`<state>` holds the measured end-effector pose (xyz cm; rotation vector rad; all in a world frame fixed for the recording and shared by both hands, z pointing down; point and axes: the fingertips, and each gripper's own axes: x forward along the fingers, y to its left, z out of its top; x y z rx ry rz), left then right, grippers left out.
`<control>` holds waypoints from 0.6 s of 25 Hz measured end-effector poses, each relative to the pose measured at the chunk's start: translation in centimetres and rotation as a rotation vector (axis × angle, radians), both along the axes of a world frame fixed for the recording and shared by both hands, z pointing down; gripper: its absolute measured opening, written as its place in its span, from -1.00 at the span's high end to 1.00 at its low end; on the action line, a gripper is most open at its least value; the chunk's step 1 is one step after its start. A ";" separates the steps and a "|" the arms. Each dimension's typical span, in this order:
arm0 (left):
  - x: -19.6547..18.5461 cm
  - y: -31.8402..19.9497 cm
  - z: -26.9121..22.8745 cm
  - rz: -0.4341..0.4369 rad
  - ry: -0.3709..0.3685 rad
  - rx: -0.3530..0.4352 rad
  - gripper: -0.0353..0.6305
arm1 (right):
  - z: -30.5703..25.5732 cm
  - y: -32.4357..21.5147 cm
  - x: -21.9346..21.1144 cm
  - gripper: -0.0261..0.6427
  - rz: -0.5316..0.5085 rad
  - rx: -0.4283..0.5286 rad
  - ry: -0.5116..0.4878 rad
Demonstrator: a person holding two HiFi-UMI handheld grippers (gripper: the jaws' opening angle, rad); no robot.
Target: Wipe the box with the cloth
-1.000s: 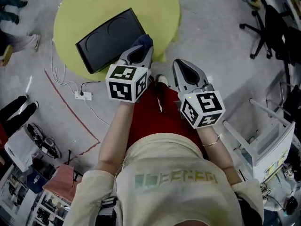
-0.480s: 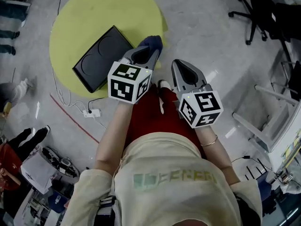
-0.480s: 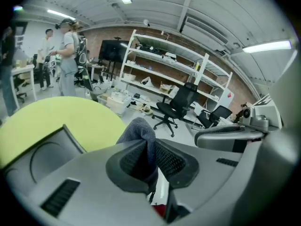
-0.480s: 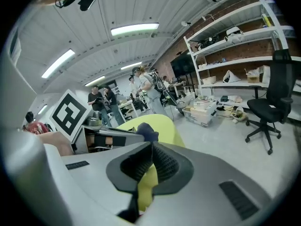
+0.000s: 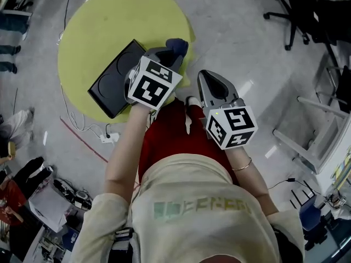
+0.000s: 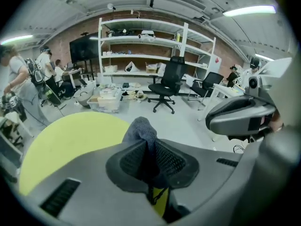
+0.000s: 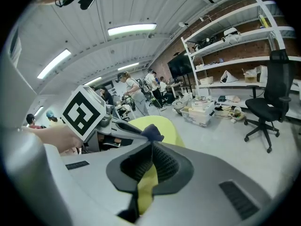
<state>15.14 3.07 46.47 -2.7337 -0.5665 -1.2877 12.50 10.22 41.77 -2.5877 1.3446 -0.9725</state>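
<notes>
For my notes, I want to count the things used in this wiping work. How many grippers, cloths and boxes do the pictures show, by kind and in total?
Grippers: 2 (left gripper, right gripper)
Cloths: 1 (blue cloth, held in the left gripper)
Boxes: 1 (black box, on the yellow table)
Total: 4

Flat black rectangular box (image 5: 112, 78) lies on the round yellow-green table (image 5: 109, 21), towards its left. Left gripper (image 5: 167, 52), dark blue cloth (image 5: 176, 47) between its jaws, sits just right of the box. Right gripper (image 5: 211, 80) is further right, off the table.
</notes>
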 end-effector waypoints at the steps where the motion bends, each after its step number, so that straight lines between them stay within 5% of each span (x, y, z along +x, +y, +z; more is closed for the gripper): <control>1: -0.1 -0.4 0.4 0.004 -0.006 0.006 0.71 | 0.1 -0.4 0.1 0.81 -0.003 -0.004 -0.001; 15: 1.0 -8.0 1.9 -0.040 -0.008 0.016 0.71 | 1.5 -7.8 1.3 0.81 -0.074 -0.042 -0.014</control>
